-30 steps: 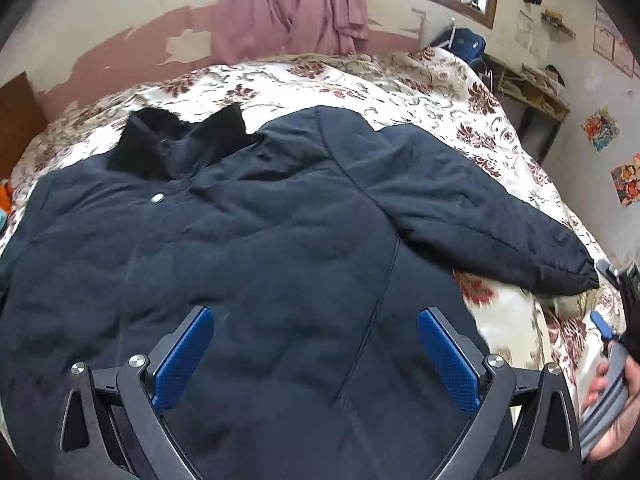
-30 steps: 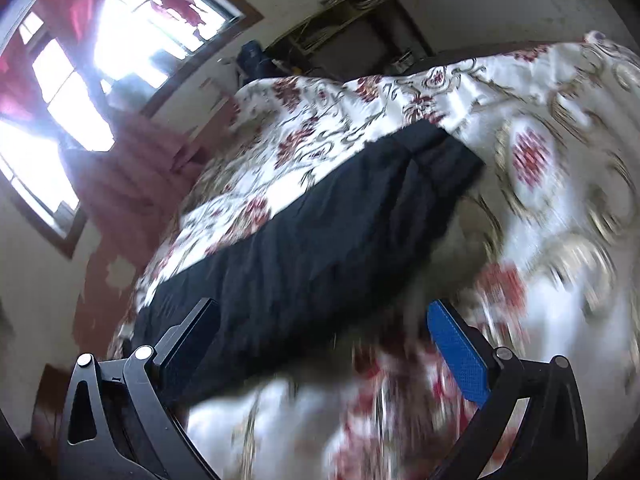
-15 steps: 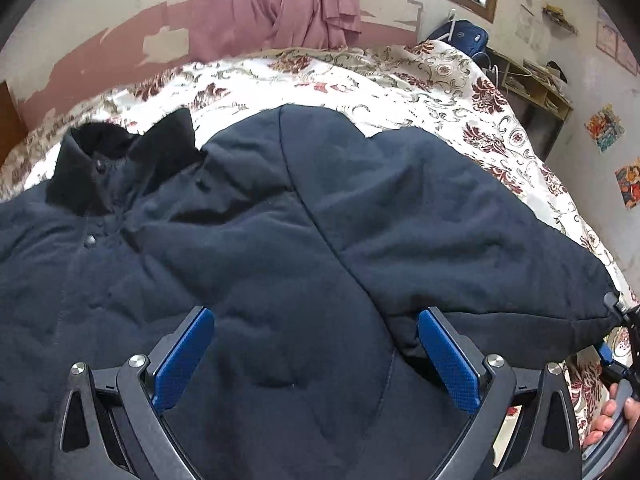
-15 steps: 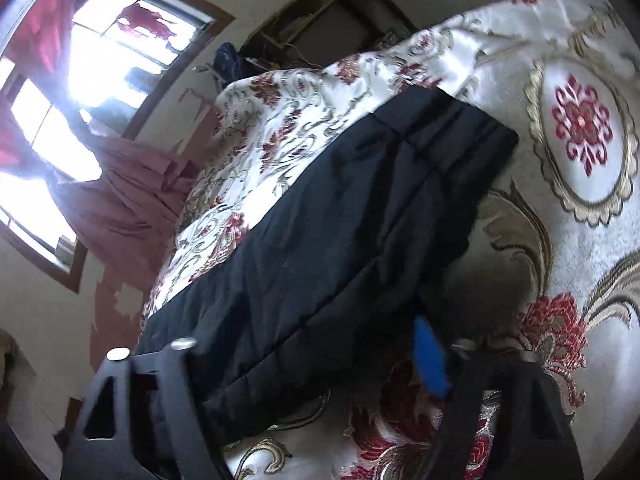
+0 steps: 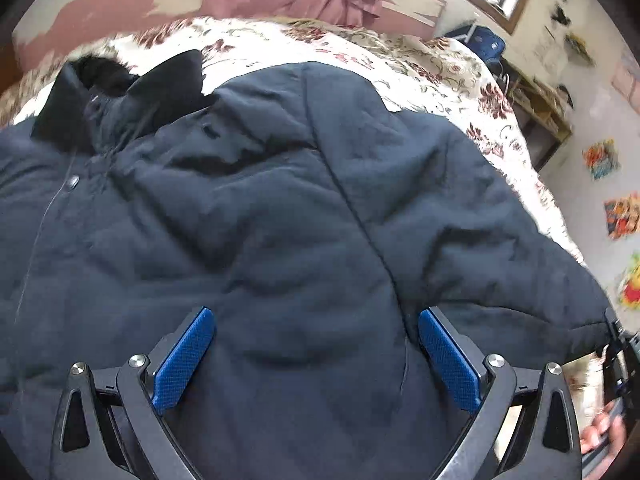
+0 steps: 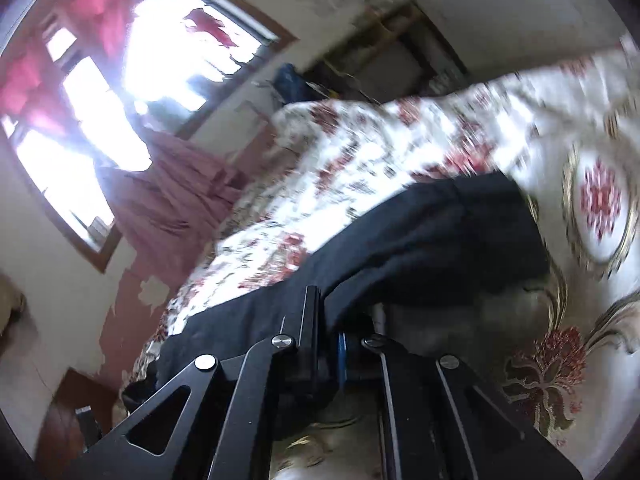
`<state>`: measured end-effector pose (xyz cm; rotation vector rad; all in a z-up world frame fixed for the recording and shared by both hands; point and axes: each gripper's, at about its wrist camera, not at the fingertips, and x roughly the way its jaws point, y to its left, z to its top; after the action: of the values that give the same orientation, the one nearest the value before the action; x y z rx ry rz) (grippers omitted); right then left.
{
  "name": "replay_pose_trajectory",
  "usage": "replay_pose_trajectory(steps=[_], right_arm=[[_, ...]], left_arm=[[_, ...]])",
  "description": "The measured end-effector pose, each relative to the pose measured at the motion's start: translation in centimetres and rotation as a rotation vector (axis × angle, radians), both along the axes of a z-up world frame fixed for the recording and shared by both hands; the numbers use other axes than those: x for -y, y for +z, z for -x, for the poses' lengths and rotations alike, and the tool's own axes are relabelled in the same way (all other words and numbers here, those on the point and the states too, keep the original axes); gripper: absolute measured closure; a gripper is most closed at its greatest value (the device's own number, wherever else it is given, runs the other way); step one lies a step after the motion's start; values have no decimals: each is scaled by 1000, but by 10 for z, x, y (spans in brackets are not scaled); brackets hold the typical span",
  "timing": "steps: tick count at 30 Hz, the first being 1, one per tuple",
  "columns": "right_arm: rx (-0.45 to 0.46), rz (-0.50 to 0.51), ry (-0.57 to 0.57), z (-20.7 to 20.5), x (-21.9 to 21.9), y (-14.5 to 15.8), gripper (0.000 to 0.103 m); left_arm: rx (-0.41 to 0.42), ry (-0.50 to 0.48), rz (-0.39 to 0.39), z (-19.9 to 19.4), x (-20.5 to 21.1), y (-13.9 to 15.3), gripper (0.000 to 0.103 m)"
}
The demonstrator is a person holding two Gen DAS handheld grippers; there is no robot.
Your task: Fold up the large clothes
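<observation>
From the left wrist view, the big dark jacket (image 5: 280,220) lies spread flat on the bed (image 5: 420,64), filling most of the picture, with its black collar (image 5: 120,92) at the far left. It lies flat like this, I think, so it can be folded neatly. The left hand-held gripper (image 5: 312,356) hangs just above the jacket's middle with its blue pads (image 5: 184,360) wide apart, and nothing is held between them. It looks ready to press down or pinch the cloth. One sleeve (image 5: 500,240) runs out to the right, and at its end the other tool and some fingers (image 5: 600,432) peek in. From the right wrist view, the right hand-held gripper (image 6: 340,344) has just been closing, and its jaws now sit together, pinched on the near edge of the sleeve (image 6: 432,248). My guess is that it grabs here so the sleeve can be pulled over onto the jacket's body. This view is blurry, so small things are hard to tell. The bed wears a soft white cover with red flowers (image 6: 600,204) and gold curls. Far off there is a bright window (image 6: 168,56), a pink curtain (image 6: 176,196), a wooden shelf (image 6: 400,44), a wall with peeling paint (image 6: 132,304), and colourful pictures (image 5: 622,216).
</observation>
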<state>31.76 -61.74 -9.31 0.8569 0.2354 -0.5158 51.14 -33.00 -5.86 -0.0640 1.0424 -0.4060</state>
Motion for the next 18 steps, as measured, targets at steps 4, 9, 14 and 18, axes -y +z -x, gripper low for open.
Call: replay_pose_trajectory(steps=[4, 9, 14, 18], right_arm=[[0, 153, 23, 3, -23, 51, 96], [4, 290, 112, -14, -67, 121, 96], [-23, 518, 254, -35, -161, 179, 96], [-59, 687, 388, -57, -245, 202, 96]], left_arm=[[30, 7, 46, 17, -41, 29, 1], [38, 41, 11, 35, -101, 56, 1], [34, 116, 10, 45, -181, 71, 1], [33, 191, 20, 53, -255, 74, 1]])
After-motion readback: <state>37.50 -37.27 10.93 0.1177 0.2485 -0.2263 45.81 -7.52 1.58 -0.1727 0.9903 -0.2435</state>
